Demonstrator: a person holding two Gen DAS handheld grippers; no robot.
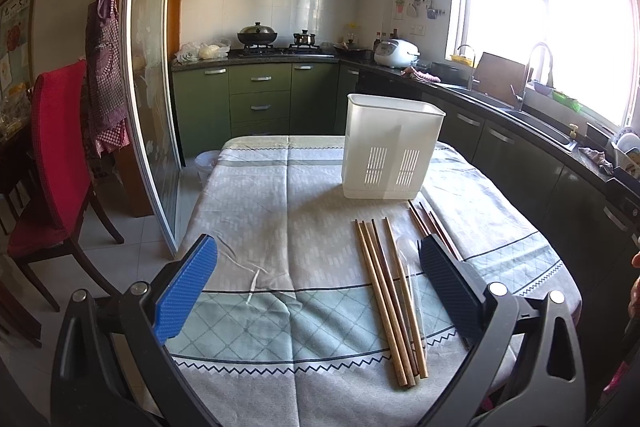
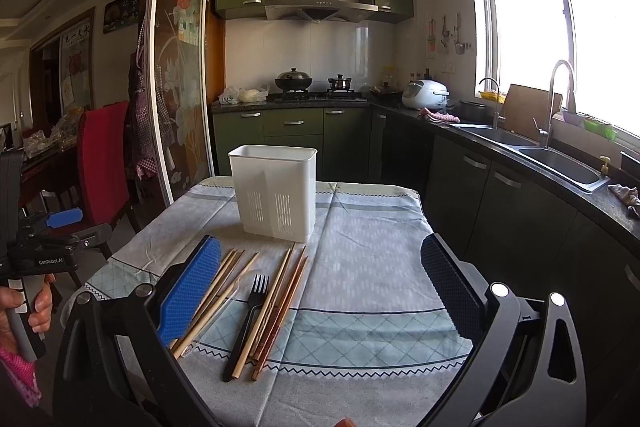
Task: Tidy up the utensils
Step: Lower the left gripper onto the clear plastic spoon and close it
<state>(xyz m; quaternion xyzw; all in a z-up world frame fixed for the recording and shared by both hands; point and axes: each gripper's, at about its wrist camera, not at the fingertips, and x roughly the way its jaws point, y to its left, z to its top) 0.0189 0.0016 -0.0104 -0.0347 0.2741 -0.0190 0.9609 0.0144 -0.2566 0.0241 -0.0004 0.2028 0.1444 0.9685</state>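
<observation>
Hovering above the near edge of the cloth-covered table (image 1: 280, 227), the left gripper (image 1: 318, 277) had its blue-padded fingers spread wide and gripped nothing. The right gripper (image 2: 320, 285) was likewise wide open and empty, held over the same table. A white plastic utensil holder (image 1: 390, 147) with slotted vents stood upright toward the far side of the table. In front of it, loose on the patterned tablecloth (image 2: 360, 235), lay a group of light wooden chopsticks (image 1: 390, 303) side by side, with a few darker chopsticks (image 1: 430, 223) just beside them, nearer the holder. A black plastic fork (image 2: 248, 323) rested among the chopsticks, tines pointing toward the holder. A clear plastic spoon (image 1: 410, 267) lay against the light chopsticks, faint and hard to make out. In the right wrist view, a person's hand (image 2: 38, 311) clasped the handle of the left gripper at the left edge.
</observation>
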